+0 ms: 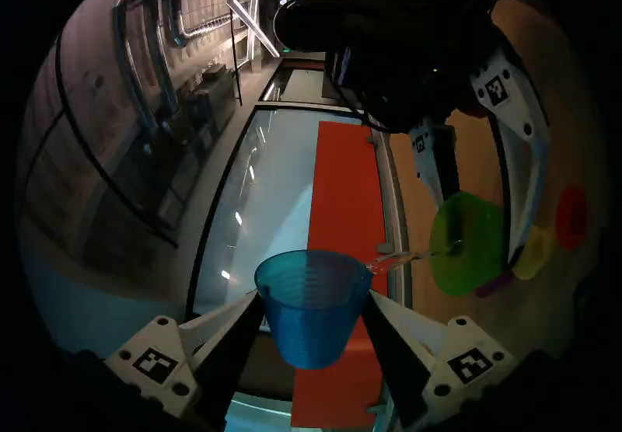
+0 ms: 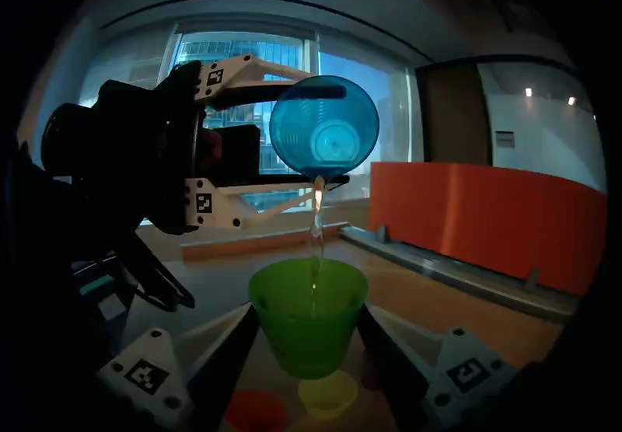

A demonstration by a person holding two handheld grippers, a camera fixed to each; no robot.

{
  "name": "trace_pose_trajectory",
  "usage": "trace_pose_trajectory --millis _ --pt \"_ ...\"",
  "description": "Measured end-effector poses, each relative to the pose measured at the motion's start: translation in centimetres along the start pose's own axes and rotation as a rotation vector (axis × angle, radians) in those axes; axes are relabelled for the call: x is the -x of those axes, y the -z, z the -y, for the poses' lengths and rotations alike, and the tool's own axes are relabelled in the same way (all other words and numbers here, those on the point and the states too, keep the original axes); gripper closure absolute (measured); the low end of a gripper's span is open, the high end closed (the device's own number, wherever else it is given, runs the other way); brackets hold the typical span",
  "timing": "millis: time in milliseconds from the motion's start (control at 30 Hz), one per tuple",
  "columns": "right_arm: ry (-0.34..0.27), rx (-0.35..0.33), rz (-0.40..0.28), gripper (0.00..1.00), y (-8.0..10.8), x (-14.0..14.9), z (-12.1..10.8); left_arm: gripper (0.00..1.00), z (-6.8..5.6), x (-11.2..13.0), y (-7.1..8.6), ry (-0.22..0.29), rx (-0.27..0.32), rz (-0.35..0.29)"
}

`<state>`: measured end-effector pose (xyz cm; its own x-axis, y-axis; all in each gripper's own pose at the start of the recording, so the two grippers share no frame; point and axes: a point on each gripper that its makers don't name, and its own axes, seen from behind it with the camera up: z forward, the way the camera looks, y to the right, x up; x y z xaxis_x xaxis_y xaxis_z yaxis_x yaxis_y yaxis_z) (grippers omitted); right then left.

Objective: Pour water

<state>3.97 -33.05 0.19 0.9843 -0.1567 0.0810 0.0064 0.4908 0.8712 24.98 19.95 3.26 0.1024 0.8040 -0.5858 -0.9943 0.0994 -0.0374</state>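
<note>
Two claws clench cups: left claw point(image 1: 311, 305) holds blue cup point(image 1: 312, 327) sideways over right claw point(image 2: 309, 315) with upright green cup point(image 2: 309, 339).

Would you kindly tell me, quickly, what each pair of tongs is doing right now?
The left tongs: closed on the blue cup, tipped and pouring.
The right tongs: closed on the green cup, catching the water.

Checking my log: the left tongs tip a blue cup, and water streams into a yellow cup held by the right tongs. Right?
Only the colour is wrong: the right tongs hold a green cup, not yellow, as the right gripper view shows. The rest stands.
</note>
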Motion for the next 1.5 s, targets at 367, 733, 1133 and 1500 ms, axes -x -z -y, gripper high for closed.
trace_pose_trajectory --millis 367,733,1133,1500 --pt "-0.001 0.005 -0.006 0.13 0.0 -0.3 -0.1 0.16 0.4 -0.8 0.1 -0.071 -0.013 -0.007" --pt "-0.003 0.011 -0.013 0.13 0.0 -0.6 -0.4 0.16 0.4 -1.4 0.4 -0.153 -0.026 -0.016" --pt "-0.003 0.013 -0.015 0.13 0.0 -0.7 -0.4 0.16 0.4 -1.9 0.3 -0.195 -0.045 -0.023" --pt "-0.002 0.013 -0.017 0.13 0.0 -0.8 -0.5 0.16 0.5 -1.6 0.5 -0.156 -0.048 -0.024"
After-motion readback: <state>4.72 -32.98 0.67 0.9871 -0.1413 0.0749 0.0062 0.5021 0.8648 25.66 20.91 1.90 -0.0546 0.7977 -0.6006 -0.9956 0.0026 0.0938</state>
